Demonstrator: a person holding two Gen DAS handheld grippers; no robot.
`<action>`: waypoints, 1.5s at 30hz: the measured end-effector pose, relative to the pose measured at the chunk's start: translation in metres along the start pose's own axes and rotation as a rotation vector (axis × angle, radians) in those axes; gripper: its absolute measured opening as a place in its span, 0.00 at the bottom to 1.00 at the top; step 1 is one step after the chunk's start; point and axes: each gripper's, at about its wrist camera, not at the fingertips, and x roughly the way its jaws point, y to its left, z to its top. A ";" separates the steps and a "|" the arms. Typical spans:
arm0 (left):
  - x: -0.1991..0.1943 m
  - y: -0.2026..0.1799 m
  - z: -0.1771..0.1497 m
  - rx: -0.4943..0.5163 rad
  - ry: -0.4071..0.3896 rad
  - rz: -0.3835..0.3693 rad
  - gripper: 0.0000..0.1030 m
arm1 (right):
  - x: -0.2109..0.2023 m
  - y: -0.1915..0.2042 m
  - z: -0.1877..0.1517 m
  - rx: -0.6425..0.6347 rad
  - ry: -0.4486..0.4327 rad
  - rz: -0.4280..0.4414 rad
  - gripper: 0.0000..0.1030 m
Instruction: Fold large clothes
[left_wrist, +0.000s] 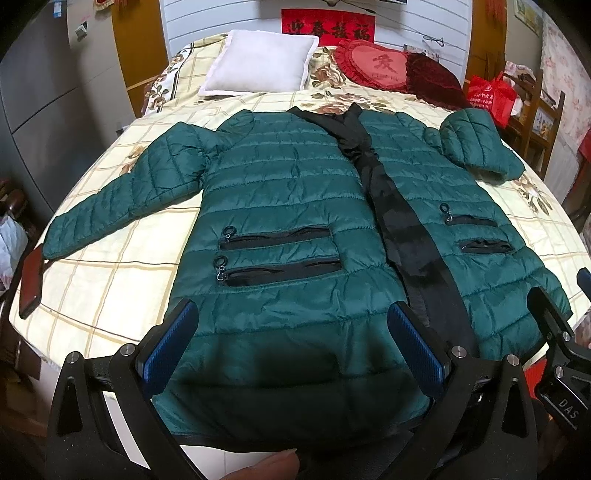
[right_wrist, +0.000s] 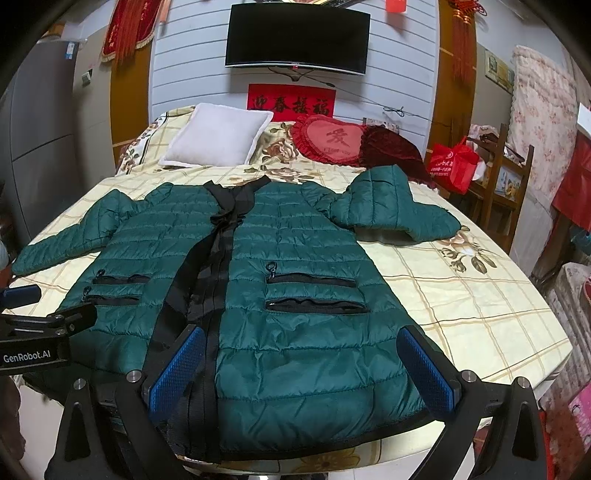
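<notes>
Left wrist view: A bed (left_wrist: 110, 273) carries a cream bedspread with a tan grid and floral print. A white square pillow (left_wrist: 258, 62) and a red heart-shaped cushion (left_wrist: 376, 64) lie at the head. Behind them, a pale slatted wall bears a red banner (left_wrist: 327, 26) with black characters. A red bag (left_wrist: 489, 96) sits on wooden furniture at right. A dark green quilted jacket (left_wrist: 280, 192) lies flat, front up, across the bed; its shell is glossy, stitched in horizontal channels, with a black centre placket and black zip pockets. One sleeve extends flat to the left; the other is folded up near the shoulder. The left gripper (left_wrist: 295, 358) hovers over the hem, jaws released and spread wide, blue ribbed pads facing inward.

Right wrist view: A black wall-mounted screen (right_wrist: 297, 37) hangs above the banner. The same jacket spans the bed, hem at the near edge. The right gripper (right_wrist: 303, 373) sits over the hem right of the placket, jaws released, holding nothing. The left gripper's body appears at the left edge.
</notes>
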 end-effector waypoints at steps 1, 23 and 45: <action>0.000 0.000 -0.001 0.001 0.000 -0.001 1.00 | 0.000 0.001 0.000 -0.002 0.000 -0.002 1.00; 0.008 0.012 0.002 -0.005 -0.002 0.001 1.00 | 0.005 0.010 0.001 -0.022 0.022 -0.019 1.00; 0.148 0.046 0.085 -0.036 0.078 0.074 1.00 | 0.117 0.028 0.072 0.031 -0.004 0.049 1.00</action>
